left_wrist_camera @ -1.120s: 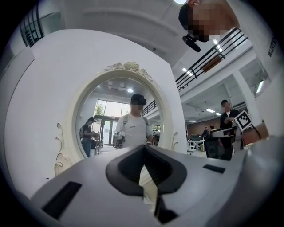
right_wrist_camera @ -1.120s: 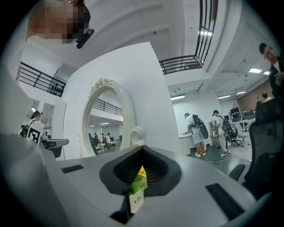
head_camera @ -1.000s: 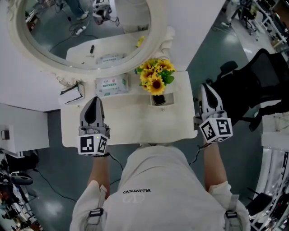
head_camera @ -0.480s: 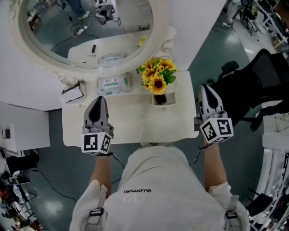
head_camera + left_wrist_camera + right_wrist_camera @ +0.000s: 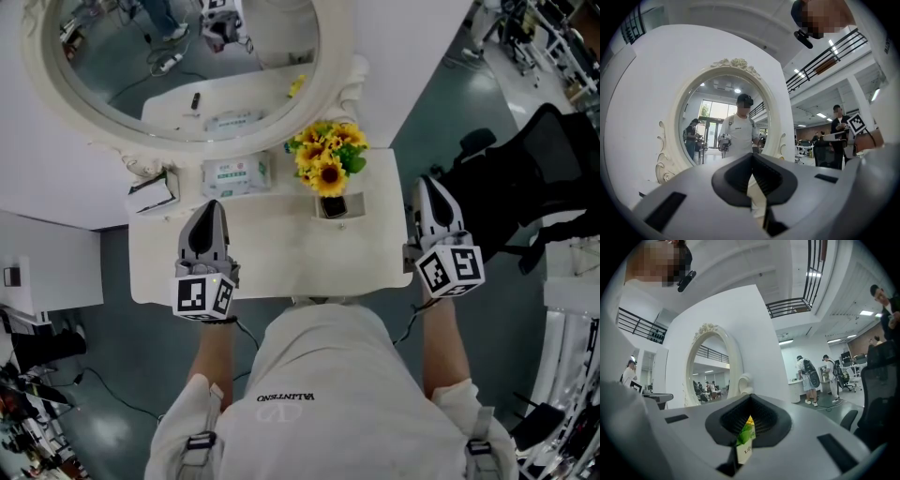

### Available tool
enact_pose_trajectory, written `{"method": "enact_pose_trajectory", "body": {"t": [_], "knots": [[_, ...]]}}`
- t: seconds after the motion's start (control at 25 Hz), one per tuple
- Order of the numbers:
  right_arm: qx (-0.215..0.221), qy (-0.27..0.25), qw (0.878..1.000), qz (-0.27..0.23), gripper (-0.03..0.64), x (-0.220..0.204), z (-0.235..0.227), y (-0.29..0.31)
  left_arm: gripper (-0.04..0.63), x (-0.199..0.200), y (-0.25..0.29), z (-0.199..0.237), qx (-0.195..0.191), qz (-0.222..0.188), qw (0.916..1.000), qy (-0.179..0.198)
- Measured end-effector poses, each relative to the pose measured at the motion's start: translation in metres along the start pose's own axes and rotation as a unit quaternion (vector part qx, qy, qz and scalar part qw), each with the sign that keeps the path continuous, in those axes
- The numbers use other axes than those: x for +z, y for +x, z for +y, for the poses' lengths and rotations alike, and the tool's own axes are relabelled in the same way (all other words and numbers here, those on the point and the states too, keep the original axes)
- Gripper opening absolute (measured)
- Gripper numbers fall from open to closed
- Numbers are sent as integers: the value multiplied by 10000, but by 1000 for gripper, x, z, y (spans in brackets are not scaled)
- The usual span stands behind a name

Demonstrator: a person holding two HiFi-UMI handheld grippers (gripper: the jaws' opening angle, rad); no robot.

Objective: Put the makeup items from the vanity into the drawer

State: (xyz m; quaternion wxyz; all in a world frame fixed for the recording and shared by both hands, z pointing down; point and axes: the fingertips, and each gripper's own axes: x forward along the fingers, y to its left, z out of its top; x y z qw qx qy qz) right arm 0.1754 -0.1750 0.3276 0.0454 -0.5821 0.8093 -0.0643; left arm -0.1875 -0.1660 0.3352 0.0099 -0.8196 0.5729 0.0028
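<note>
The white vanity [image 5: 281,272] stands under me with its oval mirror [image 5: 187,56] at the back. My left gripper [image 5: 208,207] hangs over the top's left part, shut and empty; in the left gripper view [image 5: 751,160] it faces the mirror. My right gripper [image 5: 427,181] is held just off the vanity's right edge, its jaws together with nothing in them; through its slit [image 5: 750,401] I see the sunflowers. A small dark item [image 5: 192,100] shows only in the mirror's reflection. No drawer is in view.
Sunflowers [image 5: 324,159] stand in a small white holder [image 5: 330,207] at the back middle. A tissue pack [image 5: 234,175] lies by the mirror's foot, a black and white box [image 5: 150,193] at the back left corner. A black chair [image 5: 525,178] stands to the right.
My left gripper has edged a little to the right over the vanity top. The right gripper has kept still.
</note>
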Motion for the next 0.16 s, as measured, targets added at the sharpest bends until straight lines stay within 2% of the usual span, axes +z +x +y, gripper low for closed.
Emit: {"method": "enact_pose_trajectory", "body": {"t": [0.16], "knots": [[-32,9,10000,16,9,-2,0,0,3,-1,1,1,7,21,10000,-34]]}}
